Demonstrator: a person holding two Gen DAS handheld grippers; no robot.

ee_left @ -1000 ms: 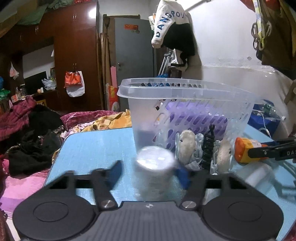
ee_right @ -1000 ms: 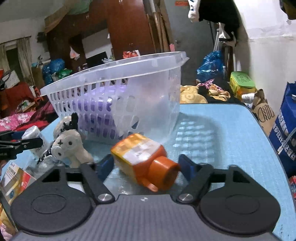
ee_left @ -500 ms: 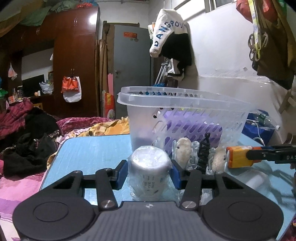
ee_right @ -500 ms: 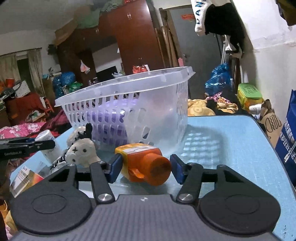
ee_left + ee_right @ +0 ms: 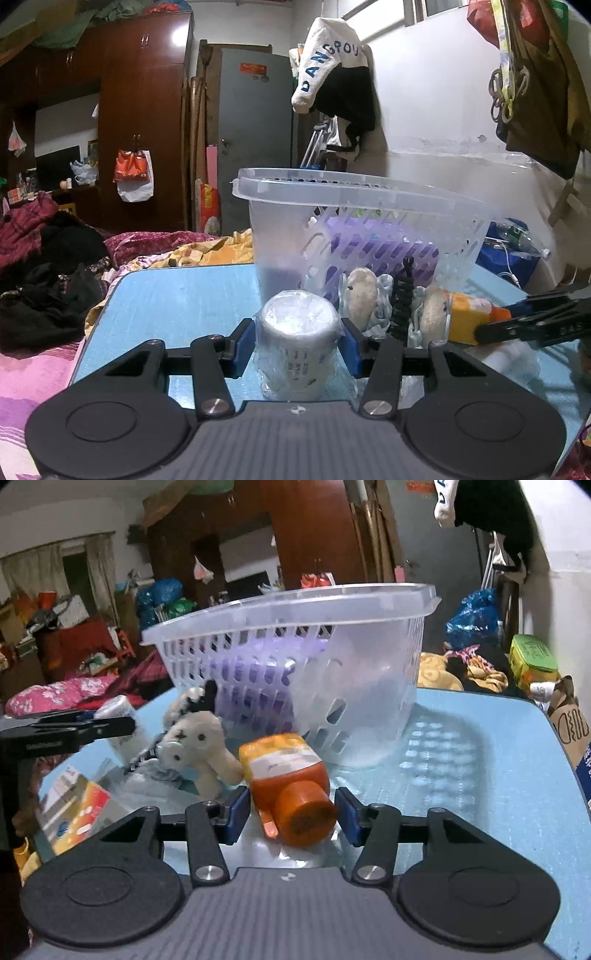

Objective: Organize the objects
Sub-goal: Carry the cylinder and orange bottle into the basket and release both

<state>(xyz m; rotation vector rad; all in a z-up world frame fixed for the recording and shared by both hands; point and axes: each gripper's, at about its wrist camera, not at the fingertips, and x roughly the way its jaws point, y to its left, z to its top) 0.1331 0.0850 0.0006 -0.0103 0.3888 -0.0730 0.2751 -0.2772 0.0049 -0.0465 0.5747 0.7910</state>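
Note:
A white cup wrapped in clear plastic (image 5: 299, 332) stands on the blue table (image 5: 177, 295), and my left gripper (image 5: 297, 347) is shut on its sides. An orange bottle with an orange cap (image 5: 284, 771) lies cap towards the camera between the pads of my right gripper (image 5: 291, 812). Its jaws are closing and the pads touch the bottle. Behind both stands a clear plastic basket (image 5: 295, 602) with a purple item (image 5: 388, 243) inside. In the left wrist view the right gripper (image 5: 517, 321) holds the bottle (image 5: 465, 317) at the right.
A white plush toy (image 5: 195, 746) with black string lies against the basket's front, between the two grippers. A colourful box (image 5: 74, 812) lies at the table's left front. Bedding and clothes surround the table; its right edge (image 5: 554, 731) is close.
The left gripper closed on the wrapped cup early on and has held it still since. The right gripper's jaws came in around the orange bottle, which now points its cap more towards the camera.

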